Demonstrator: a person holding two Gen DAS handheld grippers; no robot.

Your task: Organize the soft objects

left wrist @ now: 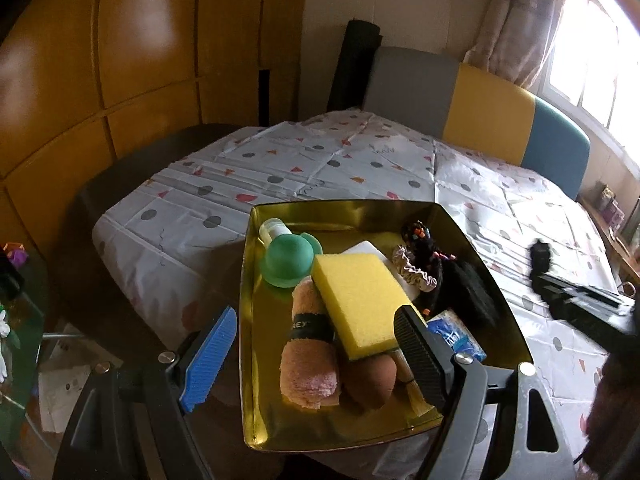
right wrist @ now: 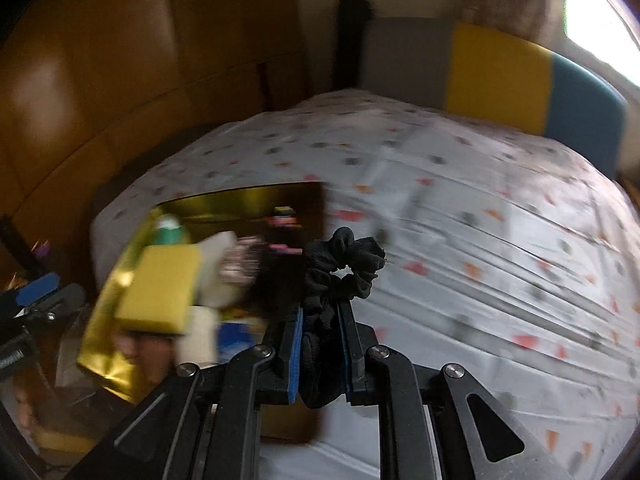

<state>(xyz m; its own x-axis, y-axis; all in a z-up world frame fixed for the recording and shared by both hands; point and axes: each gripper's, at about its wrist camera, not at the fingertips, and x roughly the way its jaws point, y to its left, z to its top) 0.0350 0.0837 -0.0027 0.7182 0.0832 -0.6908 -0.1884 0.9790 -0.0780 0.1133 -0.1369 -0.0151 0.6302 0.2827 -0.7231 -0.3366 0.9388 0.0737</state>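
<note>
Right gripper (right wrist: 320,312) clamped on a black fabric scrunchie (right wrist: 344,268), raised over the white spotted tablecloth (right wrist: 480,240), just right of the shiny gold rectangular tray (right wrist: 240,200); pinched low down, probably so the loop hangs clear for setting down apart. Left gripper (left wrist: 316,344) spread wide, empty, straddling the tray's near left rim, likely ready to steady it. Piled in the tray: yellow rectangular sponge (left wrist: 356,300), rolled pink towel (left wrist: 308,360), green round sponge (left wrist: 286,260).

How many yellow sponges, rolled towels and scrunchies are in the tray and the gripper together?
Yellow sponges: 1
Rolled towels: 1
Scrunchies clearly seen: 2, pale scrunchie in tray, black scrunchie in right gripper
Total: 4
</note>
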